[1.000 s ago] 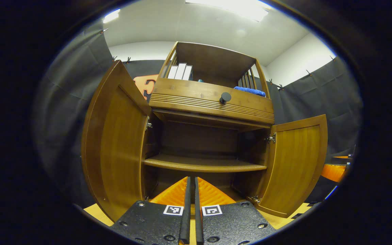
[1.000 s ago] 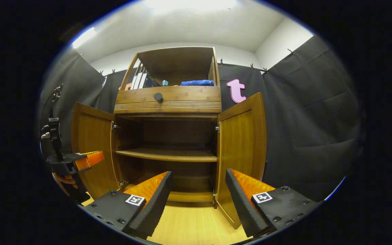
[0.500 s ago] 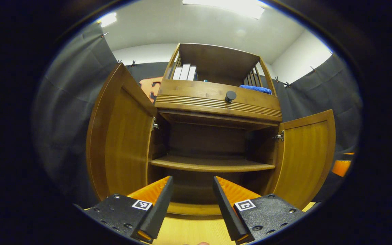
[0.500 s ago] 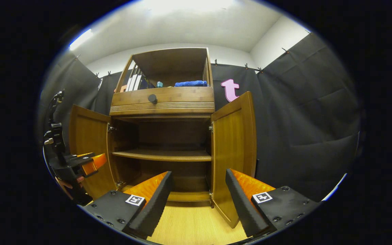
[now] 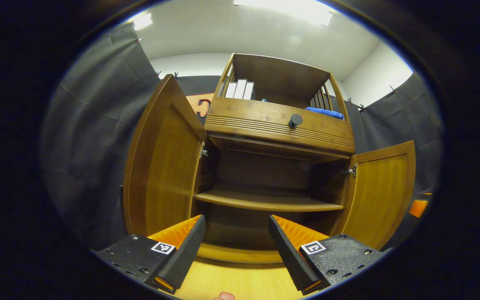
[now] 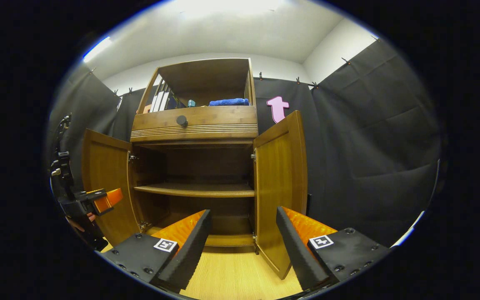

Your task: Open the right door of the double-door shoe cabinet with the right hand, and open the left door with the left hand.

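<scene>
Left gripper (image 5: 233, 250) and right gripper (image 6: 244, 246), fingers spread and holding nothing, face the shoe cabinet (image 6: 194, 125) at frame centre. Left door (image 5: 161, 166) and right door (image 6: 279, 183) stand swung wide; the task appears complete.

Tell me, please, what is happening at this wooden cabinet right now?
A person holds a gripper in each hand in front of the shoe cabinet. Both lower doors stand open: the left door and the right door, showing a bare inner shelf. The left gripper and the right gripper are both open, holding nothing and clear of the doors. The opening looks done.
</scene>
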Action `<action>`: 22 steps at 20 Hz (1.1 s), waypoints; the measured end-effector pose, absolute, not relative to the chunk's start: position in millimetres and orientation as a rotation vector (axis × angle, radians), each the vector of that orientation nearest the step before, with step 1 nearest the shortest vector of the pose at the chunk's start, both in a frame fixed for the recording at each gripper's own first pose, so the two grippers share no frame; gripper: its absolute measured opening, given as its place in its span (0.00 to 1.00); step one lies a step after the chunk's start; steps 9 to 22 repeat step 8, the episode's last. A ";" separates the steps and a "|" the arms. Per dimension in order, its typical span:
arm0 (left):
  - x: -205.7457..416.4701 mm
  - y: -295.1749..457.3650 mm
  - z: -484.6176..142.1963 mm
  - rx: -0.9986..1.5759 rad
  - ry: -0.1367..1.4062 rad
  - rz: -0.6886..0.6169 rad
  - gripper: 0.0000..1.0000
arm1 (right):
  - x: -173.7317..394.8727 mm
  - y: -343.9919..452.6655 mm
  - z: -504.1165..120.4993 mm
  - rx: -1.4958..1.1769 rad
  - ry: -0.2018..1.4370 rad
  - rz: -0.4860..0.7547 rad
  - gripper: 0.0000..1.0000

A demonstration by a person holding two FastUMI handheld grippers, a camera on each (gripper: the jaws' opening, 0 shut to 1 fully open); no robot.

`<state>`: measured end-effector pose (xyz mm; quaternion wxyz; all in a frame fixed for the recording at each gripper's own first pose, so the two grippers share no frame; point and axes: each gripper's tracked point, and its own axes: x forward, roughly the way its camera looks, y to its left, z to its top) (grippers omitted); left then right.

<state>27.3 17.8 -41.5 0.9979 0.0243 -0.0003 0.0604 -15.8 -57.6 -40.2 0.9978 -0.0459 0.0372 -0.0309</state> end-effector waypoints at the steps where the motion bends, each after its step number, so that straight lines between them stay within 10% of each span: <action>1: 27.0 19.9 -40.3 0.057 -0.007 0.127 0.92 | -15.8 -57.6 -40.3 -0.090 0.076 -0.061 0.99; 22: 25.5 20.6 -39.7 0.072 -0.008 0.118 0.92 | -16.3 -54.3 -39.8 -0.097 0.078 -0.057 0.94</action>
